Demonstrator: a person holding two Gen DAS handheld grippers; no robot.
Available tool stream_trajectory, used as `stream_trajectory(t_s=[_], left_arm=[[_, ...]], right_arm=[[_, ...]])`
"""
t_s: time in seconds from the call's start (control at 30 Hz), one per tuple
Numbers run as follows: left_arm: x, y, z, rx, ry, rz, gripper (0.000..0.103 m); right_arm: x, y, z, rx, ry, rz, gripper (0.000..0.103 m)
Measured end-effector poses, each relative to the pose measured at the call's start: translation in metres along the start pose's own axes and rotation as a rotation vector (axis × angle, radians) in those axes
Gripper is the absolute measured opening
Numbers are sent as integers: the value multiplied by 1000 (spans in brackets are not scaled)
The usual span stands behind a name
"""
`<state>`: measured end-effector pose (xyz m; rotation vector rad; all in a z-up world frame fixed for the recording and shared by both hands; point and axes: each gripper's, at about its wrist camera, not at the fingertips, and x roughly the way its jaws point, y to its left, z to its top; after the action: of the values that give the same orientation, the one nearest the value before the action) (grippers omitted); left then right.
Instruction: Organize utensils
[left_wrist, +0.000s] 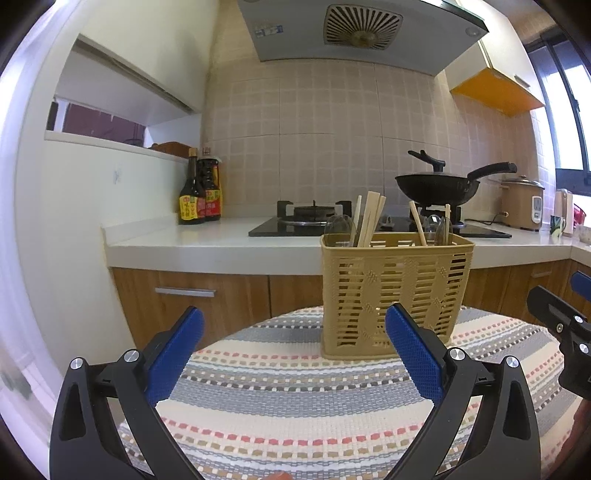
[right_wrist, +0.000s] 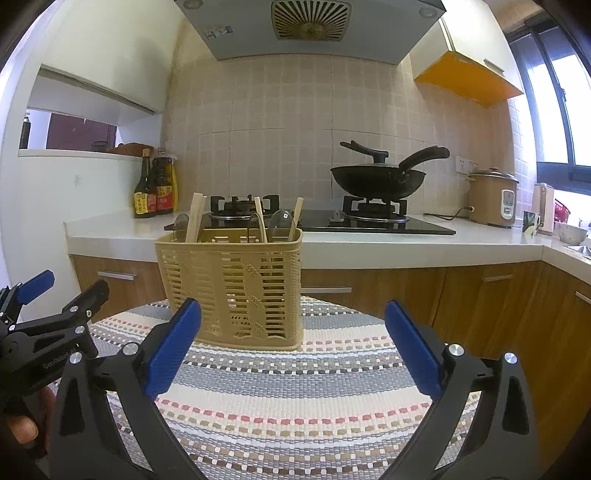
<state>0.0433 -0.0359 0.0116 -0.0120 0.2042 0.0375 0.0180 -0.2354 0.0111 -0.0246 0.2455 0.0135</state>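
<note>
A tan slatted utensil basket (left_wrist: 391, 291) (right_wrist: 236, 284) stands upright on a round table under a striped woven cloth (left_wrist: 295, 398) (right_wrist: 295, 387). Wooden chopsticks (left_wrist: 369, 218) (right_wrist: 195, 218) and clear plastic spoons (left_wrist: 340, 229) (right_wrist: 279, 223) stick up out of it. My left gripper (left_wrist: 293, 328) is open, nothing between its blue pads, with the basket just beyond its right pad. My right gripper (right_wrist: 291, 325) is open and empty too, the basket ahead near its left pad. Each gripper shows at the edge of the other's view.
Behind the table runs a white counter (left_wrist: 207, 240) with a gas hob, a black wok (left_wrist: 439, 188) (right_wrist: 380, 181), sauce bottles (left_wrist: 199, 195) (right_wrist: 155, 188), a rice cooker (right_wrist: 493, 199) and a mug. Wooden cabinets sit below. A hand (right_wrist: 26, 424) holds the left gripper.
</note>
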Motion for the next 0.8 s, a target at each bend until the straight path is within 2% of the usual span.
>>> stream_trajectory(t_s=[0.8], left_arm=[[8, -3, -1, -1, 43, -7, 95]], right_arm=[[4, -3, -1, 16, 27, -5, 95]])
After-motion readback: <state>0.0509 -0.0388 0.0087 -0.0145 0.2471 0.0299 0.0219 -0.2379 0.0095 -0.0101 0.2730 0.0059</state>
